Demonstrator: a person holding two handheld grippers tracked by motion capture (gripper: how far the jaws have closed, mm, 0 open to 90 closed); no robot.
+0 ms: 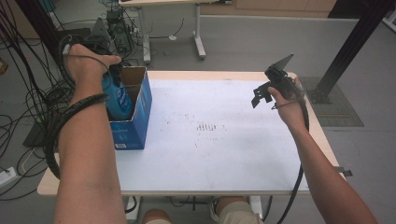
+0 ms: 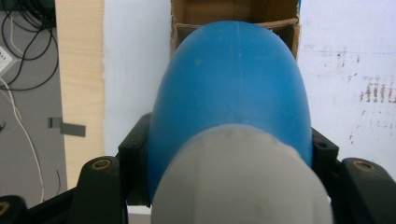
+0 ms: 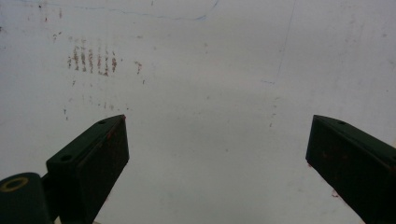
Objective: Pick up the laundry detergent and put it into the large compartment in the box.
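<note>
On the white, scuffed tabletop (image 1: 224, 154), the left gripper (image 1: 113, 70) is clamping a blue plastic bottle with a pale cap (image 2: 231, 93), holding it above the open blue cardboard box (image 1: 140, 121); centring it should prevent snagging. The right gripper (image 3: 217, 154) is hovering wide, empty.

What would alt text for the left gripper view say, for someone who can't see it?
A blue bottle with a pale grey cap is clamped between the left claw's black jaws, pointing bottom-first at an open cardboard box. The white tabletop, marked with reddish smudges, lies on both sides.
</note>
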